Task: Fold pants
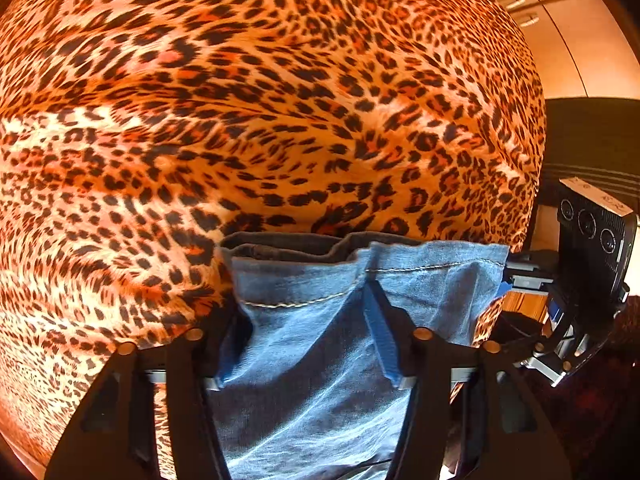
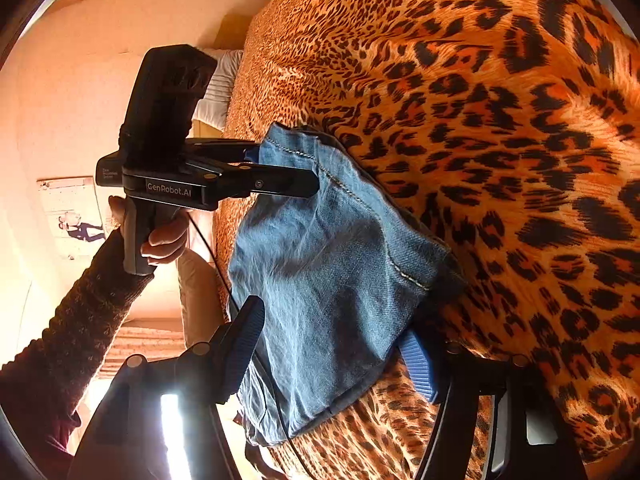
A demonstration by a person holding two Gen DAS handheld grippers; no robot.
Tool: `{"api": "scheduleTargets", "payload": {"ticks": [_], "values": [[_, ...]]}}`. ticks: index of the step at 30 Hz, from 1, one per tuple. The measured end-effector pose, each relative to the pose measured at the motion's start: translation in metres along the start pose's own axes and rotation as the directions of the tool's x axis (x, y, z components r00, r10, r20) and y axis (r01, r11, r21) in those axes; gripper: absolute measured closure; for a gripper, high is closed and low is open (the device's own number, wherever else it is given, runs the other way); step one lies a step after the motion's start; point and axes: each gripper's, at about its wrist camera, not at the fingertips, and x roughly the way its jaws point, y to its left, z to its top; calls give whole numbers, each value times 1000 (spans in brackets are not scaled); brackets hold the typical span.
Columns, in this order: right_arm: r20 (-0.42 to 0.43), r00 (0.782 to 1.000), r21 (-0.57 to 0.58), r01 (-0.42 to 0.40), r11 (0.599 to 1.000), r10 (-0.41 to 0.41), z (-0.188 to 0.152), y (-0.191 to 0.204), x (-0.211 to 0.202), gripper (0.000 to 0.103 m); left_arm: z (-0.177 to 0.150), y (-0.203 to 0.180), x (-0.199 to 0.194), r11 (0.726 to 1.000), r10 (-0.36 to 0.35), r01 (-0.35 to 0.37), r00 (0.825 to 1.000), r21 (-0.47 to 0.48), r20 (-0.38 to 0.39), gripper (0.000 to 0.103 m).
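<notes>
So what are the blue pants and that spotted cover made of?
The pants look like faded denim: a diagonal weave, pale topstitched hems and soft creases. The cover seems a smooth printed cloth, perhaps fleece or velour; its faint sheen leaves that open.

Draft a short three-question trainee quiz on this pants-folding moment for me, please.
1. Multiple choice: the jeans are held over A) a bare wooden table, B) a leopard-print bedspread, C) a white tiled floor?
2. True or false: a stitched hem of the jeans sits between the jaws of the left gripper.
3. Short answer: in the right wrist view, what covers the arm behind the hand that holds the left gripper?

Key: 1 B. 2 True. 3 A dark knitted sleeve.
</notes>
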Motion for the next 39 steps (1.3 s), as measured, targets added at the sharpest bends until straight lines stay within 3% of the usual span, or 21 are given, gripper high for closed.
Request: {"api": "scheduleTargets", "payload": {"ticks": [1, 3, 5, 7, 11, 16, 21, 25, 29, 32, 34, 36, 39], "values": [[19, 1000, 26, 6, 1000, -7, 1, -2, 0, 47, -1, 8, -6, 999, 3, -3, 1000, -32, 10, 66], [33, 999, 80, -2, 997, -1, 3, -11, 4, 76, -8, 15, -9, 996, 7, -4, 999, -87, 39, 73], [33, 999, 117, 2, 993, -6, 7, -20, 8, 93, -17, 12, -12, 995, 21, -15, 998, -96, 67, 82], [32, 999, 86, 8, 996, -11, 9, -17, 8, 93, -29, 4, -17, 994, 19, -9, 995, -109, 100, 88], [29, 999, -57, 21, 998, -19, 9, 10, -2, 94, -62, 1, -37, 985, -12, 45, 981, -167, 193, 88], [23, 999, -237, 53, 970, -49, 5, 55, -5, 94, -106, 12, -71, 966, -5, 79, 958, -246, 287, 88], [-24, 998, -417, 35, 908, -50, -19, 111, 14, 94, -165, 36, -99, 933, 23, 106, 936, -343, 351, 88], [-126, 989, -566, -4, 825, -82, -59, 153, 48, 94, -209, 42, -89, 898, 46, 116, 935, -425, 352, 88], [-238, 956, -663, -32, 748, -170, -109, 169, 97, 90, -270, 59, -62, 837, 58, 123, 949, -534, 309, 88], [-277, 918, -738, -14, 675, -284, -142, 168, 135, 88, -309, 75, -33, 749, 36, 156, 961, -644, 275, 88], [-281, 867, -787, 37, 616, -411, -158, 162, 161, 84, -332, 82, -21, 685, -18, 223, 957, -693, 290, 88], [-285, 829, -820, 50, 571, -481, -170, 160, 173, 75, -354, 81, -18, 643, -35, 267, 947, -718, 320, 88], [-308, 807, -844, 13, 536, -504, -174, 172, 163, 66, -384, 70, -26, 610, -15, 301, 929, -733, 369, 86]]}}
